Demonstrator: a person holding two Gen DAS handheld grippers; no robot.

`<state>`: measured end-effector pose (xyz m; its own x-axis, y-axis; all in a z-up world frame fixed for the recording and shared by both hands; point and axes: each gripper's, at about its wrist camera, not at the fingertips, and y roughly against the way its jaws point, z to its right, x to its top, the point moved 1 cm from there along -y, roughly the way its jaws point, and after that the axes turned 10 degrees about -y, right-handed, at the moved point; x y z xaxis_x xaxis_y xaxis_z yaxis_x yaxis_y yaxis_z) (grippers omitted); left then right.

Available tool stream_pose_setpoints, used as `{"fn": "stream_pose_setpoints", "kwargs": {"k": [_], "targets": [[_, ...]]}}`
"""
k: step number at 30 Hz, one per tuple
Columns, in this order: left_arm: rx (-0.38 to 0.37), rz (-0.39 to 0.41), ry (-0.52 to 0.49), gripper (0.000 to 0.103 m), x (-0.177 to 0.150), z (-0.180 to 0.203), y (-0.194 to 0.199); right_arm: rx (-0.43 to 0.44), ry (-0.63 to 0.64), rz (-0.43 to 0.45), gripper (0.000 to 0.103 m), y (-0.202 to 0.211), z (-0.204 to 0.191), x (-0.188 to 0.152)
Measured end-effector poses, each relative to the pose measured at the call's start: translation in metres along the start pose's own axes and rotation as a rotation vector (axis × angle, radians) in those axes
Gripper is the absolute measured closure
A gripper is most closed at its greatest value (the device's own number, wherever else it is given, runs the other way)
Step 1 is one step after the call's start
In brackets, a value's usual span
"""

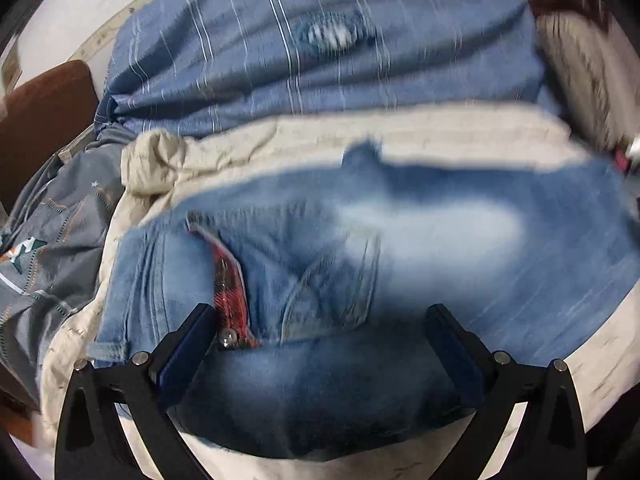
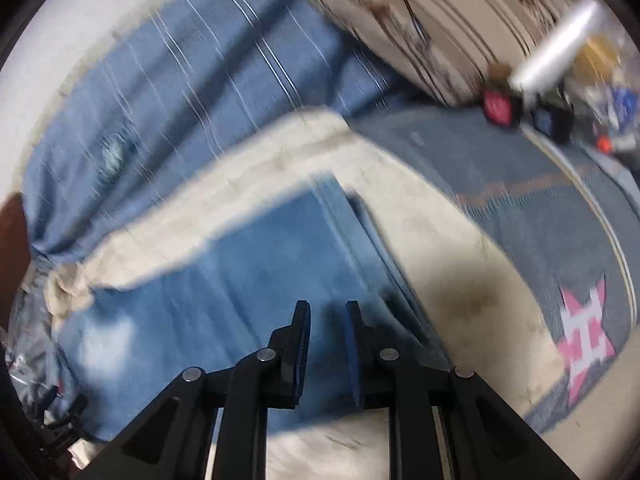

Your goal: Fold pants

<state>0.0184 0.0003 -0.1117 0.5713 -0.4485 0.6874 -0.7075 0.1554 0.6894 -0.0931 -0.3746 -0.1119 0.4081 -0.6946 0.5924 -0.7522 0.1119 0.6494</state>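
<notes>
While both views are blurred, the jeans lie flat on a cream blanket, their plaid-lined pocket at 8 o'clock of the left view. The left tool hangs wide open over the denim, holding nothing. The right tool is nearly closed with a narrow gap, and nothing can be made out in it; the jeans' straight edge runs toward 12 o'clock, bare blanket at 3 o'clock. A striped blue sheet fills 12 o'clock.
</notes>
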Motion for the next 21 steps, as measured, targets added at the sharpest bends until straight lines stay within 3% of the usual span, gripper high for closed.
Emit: {"fn": "stream_pose_setpoints", "kwargs": {"k": [3,6,8,11,13,14,18,21], "targets": [[-0.024,0.067,0.036,0.0,0.017,-0.002,0.009,0.062,0.066,0.042,0.083,-0.009,-0.028,0.019],[0.006,0.049,0.013,0.0,0.039,0.009,-0.006,0.079,0.044,-0.031,0.083,-0.046,-0.037,0.031],[0.006,0.043,0.006,0.0,0.044,0.017,-0.019,0.045,0.022,-0.106,0.083,-0.076,-0.035,0.032],[0.004,-0.022,-0.036,0.0,0.036,0.029,-0.041,-0.053,0.007,-0.187,0.083,-0.114,-0.022,0.029],[0.017,-0.106,-0.054,0.0,0.03,0.034,-0.059,-0.022,-0.032,-0.169,0.083,-0.111,-0.019,0.034],[0.018,-0.106,-0.048,0.0,0.03,0.034,-0.061,-0.013,-0.038,-0.162,0.083,-0.107,-0.018,0.035],[0.061,0.069,-0.079,0.0,0.04,0.035,-0.026,0.056,-0.014,-0.074,0.083,-0.076,-0.027,0.027],[0.056,0.155,-0.08,0.0,0.043,0.036,-0.005,0.115,0.025,-0.002,0.083,-0.046,-0.037,0.018]]}}
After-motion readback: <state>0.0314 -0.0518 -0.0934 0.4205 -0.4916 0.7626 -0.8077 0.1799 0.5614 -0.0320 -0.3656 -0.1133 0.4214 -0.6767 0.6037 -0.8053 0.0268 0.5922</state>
